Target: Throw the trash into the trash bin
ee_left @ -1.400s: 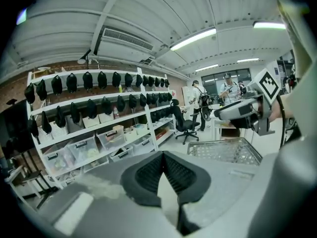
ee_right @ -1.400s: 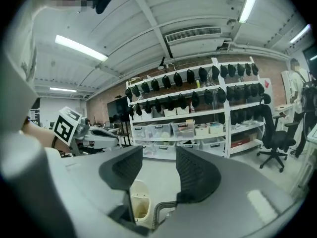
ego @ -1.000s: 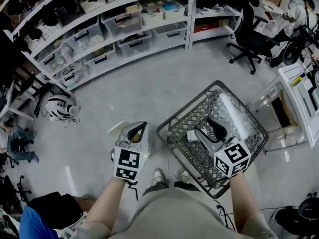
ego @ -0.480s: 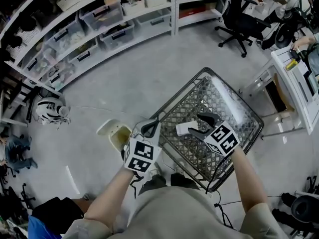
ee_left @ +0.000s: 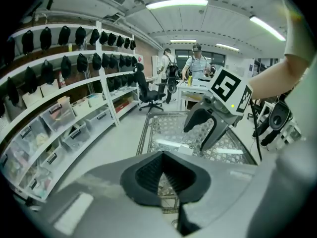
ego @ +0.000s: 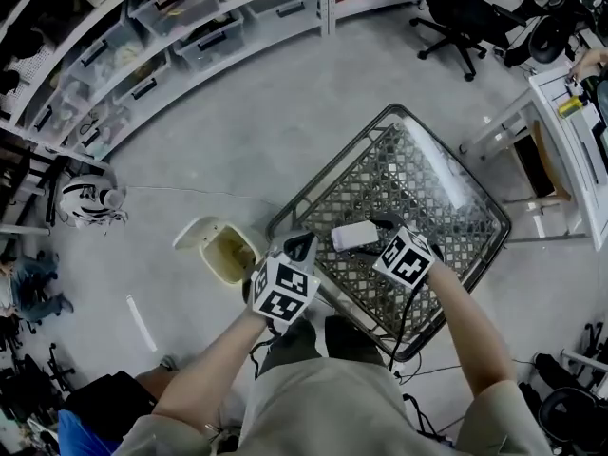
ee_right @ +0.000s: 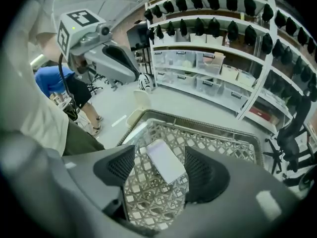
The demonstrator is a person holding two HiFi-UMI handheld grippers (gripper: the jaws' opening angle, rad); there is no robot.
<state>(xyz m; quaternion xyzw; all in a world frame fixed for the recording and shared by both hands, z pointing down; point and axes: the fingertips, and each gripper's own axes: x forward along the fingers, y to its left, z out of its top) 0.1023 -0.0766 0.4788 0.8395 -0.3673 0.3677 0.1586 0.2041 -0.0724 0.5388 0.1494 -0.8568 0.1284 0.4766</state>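
Trash in basket, between right gripper's fingers, just opening wider.

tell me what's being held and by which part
Nothing. The right gripper has just been opening, the box lying free between its jaws; the left gripper is shut and empty.

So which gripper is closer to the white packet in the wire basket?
Right. The right gripper hangs just over the white packet, its jaws, just opened wider, straddling it without pressing. The left gripper is off beside the wire basket's rim, nearer the floor bin.
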